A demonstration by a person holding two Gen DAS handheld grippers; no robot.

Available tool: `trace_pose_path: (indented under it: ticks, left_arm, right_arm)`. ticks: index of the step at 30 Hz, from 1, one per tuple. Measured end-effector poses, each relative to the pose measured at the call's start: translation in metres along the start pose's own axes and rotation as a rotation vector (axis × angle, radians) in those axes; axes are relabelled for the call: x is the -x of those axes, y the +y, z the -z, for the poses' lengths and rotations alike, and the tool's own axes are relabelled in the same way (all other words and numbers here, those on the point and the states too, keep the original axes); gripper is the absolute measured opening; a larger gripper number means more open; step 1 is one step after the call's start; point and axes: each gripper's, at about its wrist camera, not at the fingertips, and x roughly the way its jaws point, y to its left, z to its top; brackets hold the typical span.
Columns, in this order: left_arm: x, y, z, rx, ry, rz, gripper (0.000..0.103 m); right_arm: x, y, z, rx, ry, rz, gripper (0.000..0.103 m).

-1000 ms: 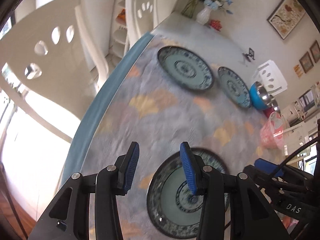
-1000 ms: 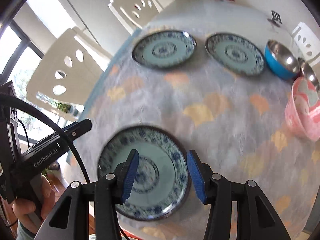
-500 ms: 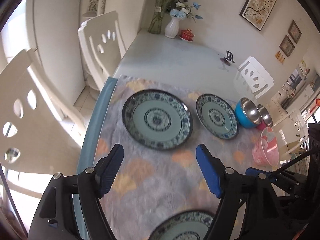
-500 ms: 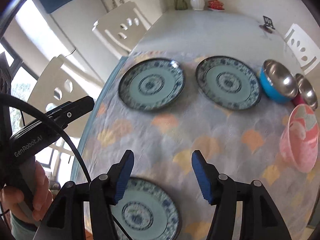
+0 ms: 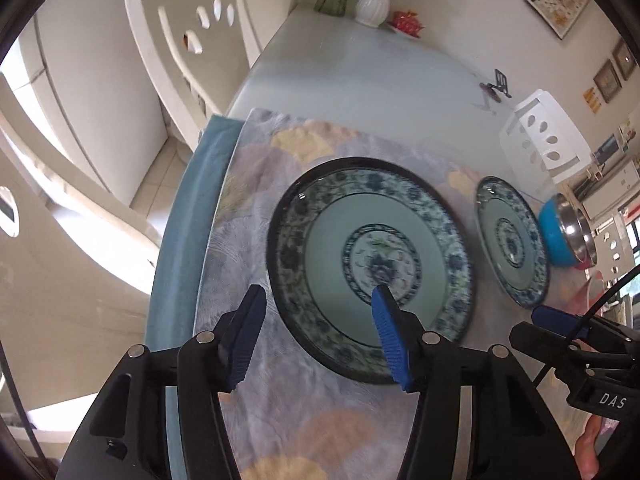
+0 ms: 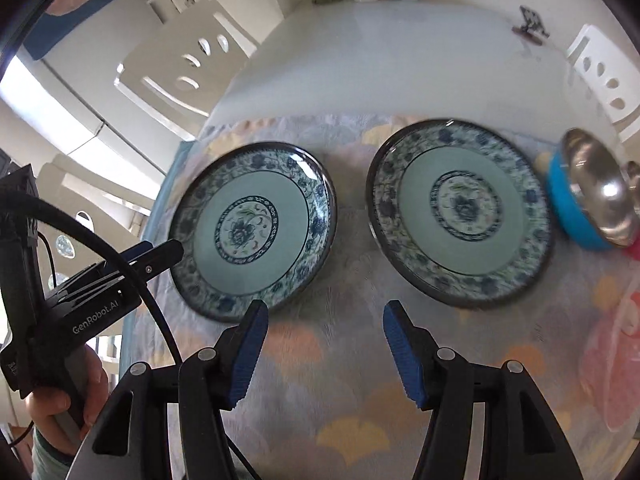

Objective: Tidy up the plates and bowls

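Two blue-and-green patterned plates lie side by side on the cloth: the left plate (image 5: 368, 272) (image 6: 252, 232) and the right plate (image 5: 512, 240) (image 6: 460, 212). My left gripper (image 5: 318, 300) (image 6: 160, 250) hangs over the left plate's near-left rim. One finger is outside the rim, the other over the plate's well. Its jaws are closing and the pads touch nothing. My right gripper (image 6: 326, 312) (image 5: 560, 320) is open above the cloth between the two plates, with nothing between its fingers. A blue bowl (image 6: 580, 208) (image 5: 560, 232) with a steel inside stands right of the plates.
A pink bowl (image 6: 616, 360) sits at the right edge, blurred. A patterned cloth (image 6: 320, 380) covers the near part of the pale table (image 6: 400, 60). White chairs (image 5: 188, 48) (image 6: 600, 76) stand along both sides. A vase (image 5: 374, 0) and a red dish (image 5: 406, 24) are at the far end.
Both grippers moved away from the near plate, now out of view, toward the two far plates. The left jaws widened, then narrowed. The right jaws widened.
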Motion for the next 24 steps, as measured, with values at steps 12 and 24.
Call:
trace_pose_path:
  ticks: [12,24]
  left_arm:
    - [-0.028,0.016,-0.012,0.037,0.001,0.057,0.043]
    - [-0.035,0.008,-0.016,-0.007,-0.026,0.017,0.041]
  right_arm:
    - [-0.055,-0.005,-0.022,0.002,0.071,-0.070,0.058]
    - [-0.068,0.016,-0.031,0.096,0.029,-0.001,0.050]
